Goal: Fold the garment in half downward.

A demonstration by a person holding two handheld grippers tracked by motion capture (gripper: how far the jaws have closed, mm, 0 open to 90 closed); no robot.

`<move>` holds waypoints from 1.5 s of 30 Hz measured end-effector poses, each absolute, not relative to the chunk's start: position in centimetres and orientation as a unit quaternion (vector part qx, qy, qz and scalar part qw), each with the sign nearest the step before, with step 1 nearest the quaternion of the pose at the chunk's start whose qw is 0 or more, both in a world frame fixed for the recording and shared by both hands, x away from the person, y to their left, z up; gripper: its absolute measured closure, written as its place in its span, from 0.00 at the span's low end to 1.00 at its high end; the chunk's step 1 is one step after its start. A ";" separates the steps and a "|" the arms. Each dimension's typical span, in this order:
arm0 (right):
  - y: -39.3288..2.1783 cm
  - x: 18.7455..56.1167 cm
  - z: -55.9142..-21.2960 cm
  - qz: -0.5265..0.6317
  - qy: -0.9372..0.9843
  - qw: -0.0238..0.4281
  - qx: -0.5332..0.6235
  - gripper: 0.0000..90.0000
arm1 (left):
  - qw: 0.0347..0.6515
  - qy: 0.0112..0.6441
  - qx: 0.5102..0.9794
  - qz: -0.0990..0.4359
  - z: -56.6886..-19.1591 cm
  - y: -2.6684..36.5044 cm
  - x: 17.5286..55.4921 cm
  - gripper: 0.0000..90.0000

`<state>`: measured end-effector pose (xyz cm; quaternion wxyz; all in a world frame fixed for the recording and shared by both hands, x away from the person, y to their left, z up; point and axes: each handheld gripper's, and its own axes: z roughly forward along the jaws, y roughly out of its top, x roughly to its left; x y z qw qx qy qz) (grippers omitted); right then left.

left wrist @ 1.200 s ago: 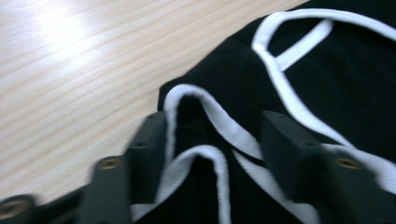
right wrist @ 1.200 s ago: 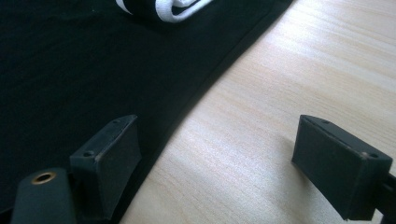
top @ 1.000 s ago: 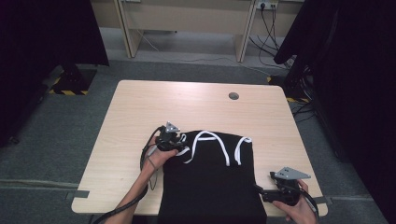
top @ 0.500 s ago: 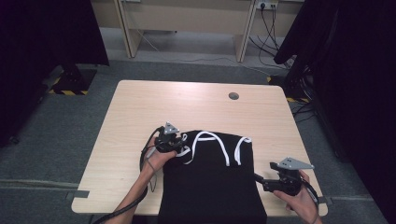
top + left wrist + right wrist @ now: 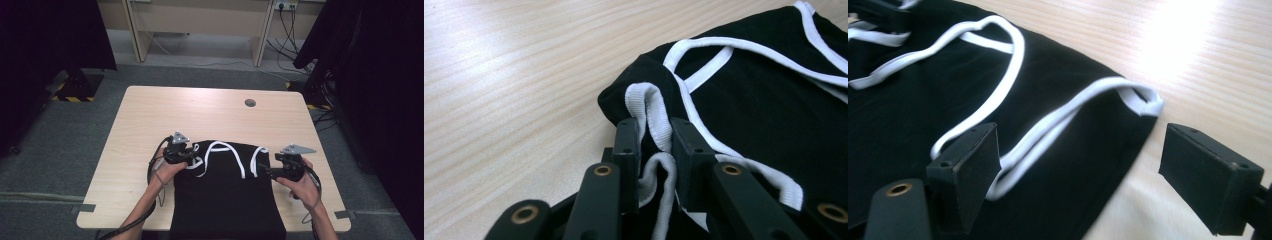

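Grey carpet surrounds the pale wooden table (image 5: 150, 125), and the black garment (image 5: 225, 195) with white trim lies along its near edge, hanging a little over it. My left gripper (image 5: 654, 145) has just been closing and now pinches the bunched white-edged strap (image 5: 649, 107) at the garment's far left corner. My right gripper (image 5: 1078, 165) is spread wide, straddling the other strap (image 5: 1128, 95) near the right edge without touching it, as far as I can tell. If I close too shallow, I'd catch only trim and it could slip; pulling unevenly would skew the cloth.

1 blk top (image 5: 225, 200), 1 table (image 5: 200, 115), 2 grippers
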<state>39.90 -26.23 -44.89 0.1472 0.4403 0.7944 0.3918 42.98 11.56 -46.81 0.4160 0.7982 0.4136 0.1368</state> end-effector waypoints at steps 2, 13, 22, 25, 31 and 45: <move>-25.8 41.2 -45.2 0.385 0.795 0.143 0.446 0.19 | 0.416 0.414 0.798 0.137 -46.8 11.6 43.0 0.83; -23.6 45.9 -46.1 0.346 0.810 0.144 0.451 0.20 | 0.419 0.410 0.798 0.138 -46.9 11.6 43.0 0.83; -22.5 45.9 -47.0 0.333 0.843 0.153 0.395 0.55 | 0.416 0.410 0.800 0.138 -47.1 11.7 43.1 0.82; -22.6 45.6 -46.7 0.330 0.848 0.143 0.390 0.78 | 0.417 0.409 0.800 0.139 -47.2 11.6 43.1 0.83; -22.2 45.9 -46.3 0.322 0.858 0.132 0.377 0.89 | 0.415 0.406 0.802 0.138 -47.0 11.5 43.4 0.83; -21.6 48.5 -42.2 0.373 0.834 0.175 0.366 0.90 | 0.435 0.416 0.779 0.179 -43.7 11.6 46.5 0.84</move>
